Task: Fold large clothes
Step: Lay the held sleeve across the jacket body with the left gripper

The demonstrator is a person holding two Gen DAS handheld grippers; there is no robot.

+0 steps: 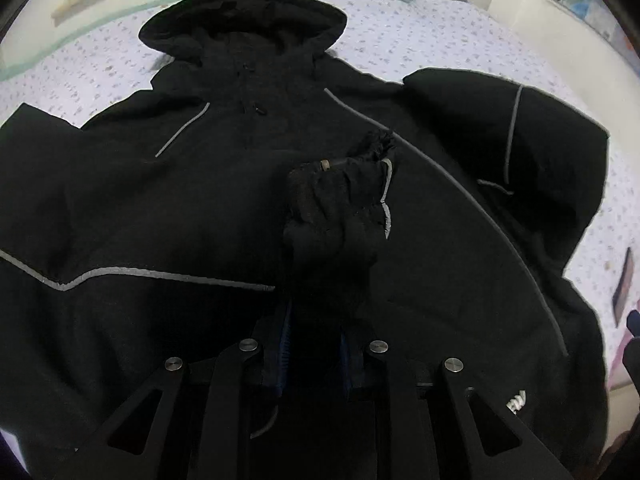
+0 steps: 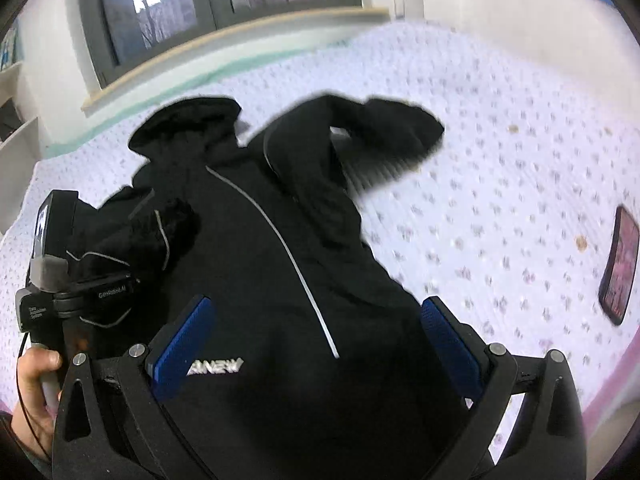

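A large black hooded jacket (image 1: 208,208) with grey reflective piping lies face up on the bed, hood at the far end. My left gripper (image 1: 316,344) is shut on the jacket's sleeve cuff (image 1: 340,200) and holds it bunched above the chest. The other sleeve (image 1: 520,132) lies folded at the right. In the right wrist view the jacket (image 2: 280,280) fills the middle. My right gripper (image 2: 320,344) is open above the jacket's lower front near the white logo (image 2: 216,366). The left gripper body (image 2: 52,272) shows at the left with a hand on it.
The bed sheet (image 2: 500,200) is white with small purple flowers. A dark phone (image 2: 620,264) lies on the sheet at the right, also seen in the left wrist view (image 1: 624,284). A window and wooden sill (image 2: 224,36) run behind the bed.
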